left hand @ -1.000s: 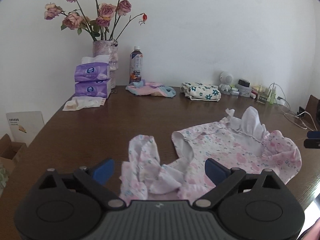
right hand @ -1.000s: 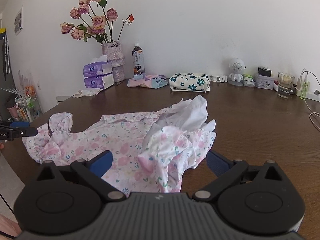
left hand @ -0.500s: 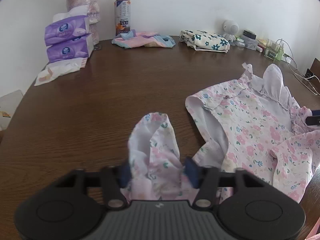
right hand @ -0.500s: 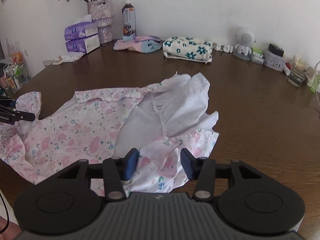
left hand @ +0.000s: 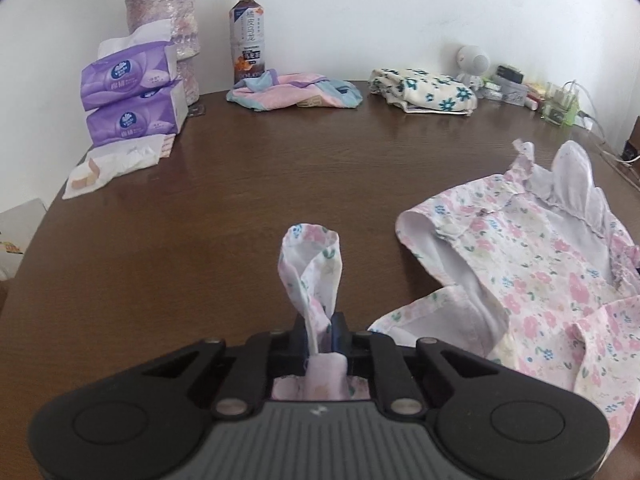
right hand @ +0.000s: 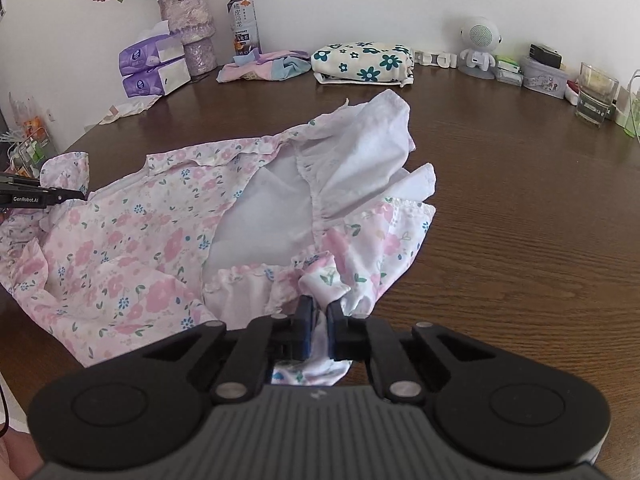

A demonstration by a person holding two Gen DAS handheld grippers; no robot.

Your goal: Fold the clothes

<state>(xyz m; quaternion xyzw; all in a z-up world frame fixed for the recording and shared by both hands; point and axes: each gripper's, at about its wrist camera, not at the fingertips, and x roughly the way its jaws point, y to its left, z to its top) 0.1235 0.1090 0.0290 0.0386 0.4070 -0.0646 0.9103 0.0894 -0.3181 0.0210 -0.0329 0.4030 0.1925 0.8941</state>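
1. On the dark brown wooden tabletop (right hand: 520, 208) lies a thin pink floral cotton garment (right hand: 132, 240) with ruffled edges; its white inner lining (right hand: 360, 160) is turned up in soft, creased folds.
2. Its fabric is light and wrinkled, printed with small pink and blue flowers.
3. Along the white wall (left hand: 400, 8) at the back stand two stacked purple tissue packs (left hand: 132, 92), a plastic tea bottle with a white cap (left hand: 248, 36), and a textured pale vase with dried pink roses (right hand: 188, 20).
4. Beside the bottle are a crumpled pink and blue cloth (left hand: 296, 92) and a folded cream cloth with teal flowers (right hand: 364, 62).
5. A small white round-headed robot figure (right hand: 478, 46) and a clear glass (right hand: 596, 96) stand further to the right.
6. The left gripper (left hand: 320, 334), low over the tabletop, is closed tightly on a ruffled sleeve of the garment, which stands up as a loop between the fingers.
7. The right gripper (right hand: 318, 330) is also pinched tight on a ruffled edge at the other side of the garment.
8. In the right wrist view, the left gripper's black finger enters from the left edge at the far sleeve.
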